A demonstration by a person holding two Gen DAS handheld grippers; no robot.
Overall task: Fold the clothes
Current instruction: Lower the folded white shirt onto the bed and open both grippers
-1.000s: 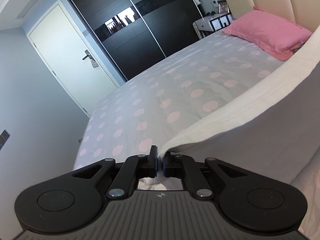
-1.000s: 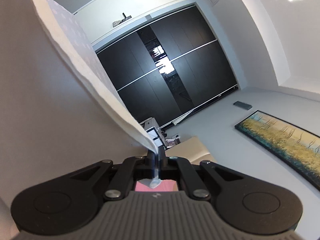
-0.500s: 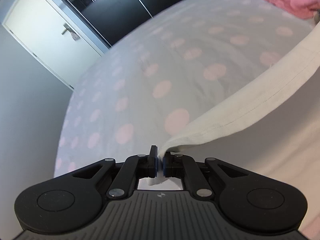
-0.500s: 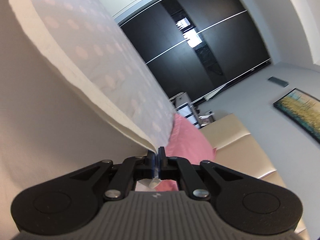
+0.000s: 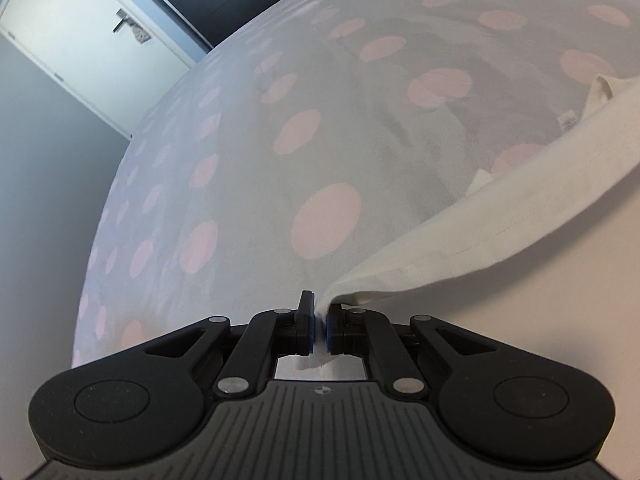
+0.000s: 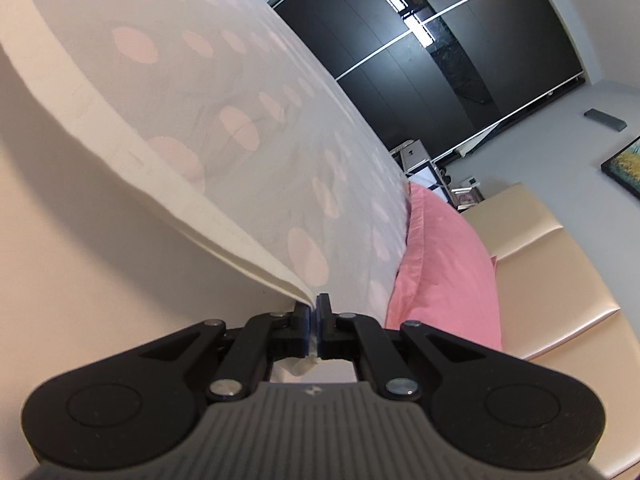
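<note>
Lowered toward bedspread (image 5: 248, 184) | both tools pinch cream garment (image 5: 500, 216) | tag (image 5: 567, 122) unreadable

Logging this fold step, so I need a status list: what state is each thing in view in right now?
Left tool: shut on the garment's corner.
Right tool: shut on another corner.
Garment: cream, lifted, stretched between both tools, hem edge taut.
Bedspread: spread over the bed, lightly wrinkled.
Pillow: lying at the headboard end.
Door: closed.
Wardrobe: sliding doors closed.
</note>
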